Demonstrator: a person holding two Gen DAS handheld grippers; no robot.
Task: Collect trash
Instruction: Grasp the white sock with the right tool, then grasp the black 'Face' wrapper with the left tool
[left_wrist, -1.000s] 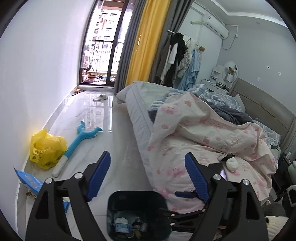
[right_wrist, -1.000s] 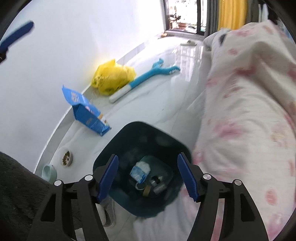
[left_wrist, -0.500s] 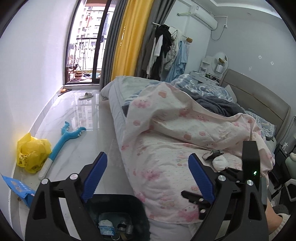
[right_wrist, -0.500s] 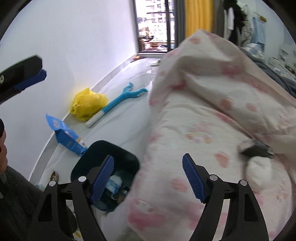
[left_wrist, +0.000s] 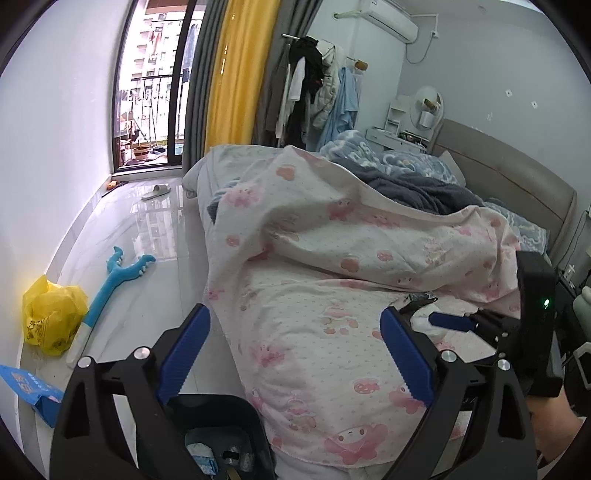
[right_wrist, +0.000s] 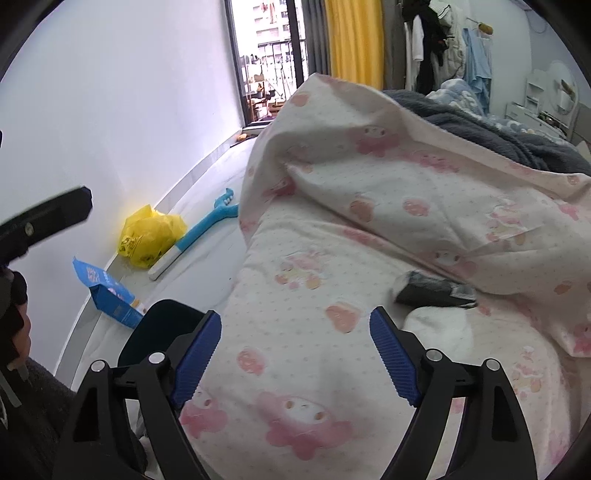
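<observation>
**Reaching for the scraps on the quilt**

Lining up the right gripper (right_wrist: 295, 354) on the bed litter is the step in hand, as I judge it. Its jaws are opening, with only the pink-print quilt (right_wrist: 369, 206) beneath them and nothing between the pads. Ahead and to the right lie a dark crumpled wrapper (right_wrist: 432, 291) and, just beside it toward the camera, a white wad (right_wrist: 439, 332) that looks like tissue; the two seem to touch, though the fold of quilt over them hides part of the wrapper.

The left gripper (left_wrist: 295, 354) hangs over the bed's near corner, its jaws also opening and empty. The dark bin (left_wrist: 221, 410) sits on the floor against the bed, directly below that gripper, with some rubbish already inside.

To do this well, swing the right gripper further right until one scrap sits squarely between the pads, then come down onto it. Take the wad first, since it lies nearer and clear of the fold. Close lightly and high on the scrap: the quilt is soft and loose, and a deep bite would likely pinch fabric along with the trash. Lift straight up before carrying it over to the bin.

More litter waits by the wall: a yellow bag (right_wrist: 147, 236) and a blue carton (right_wrist: 107, 295).
</observation>
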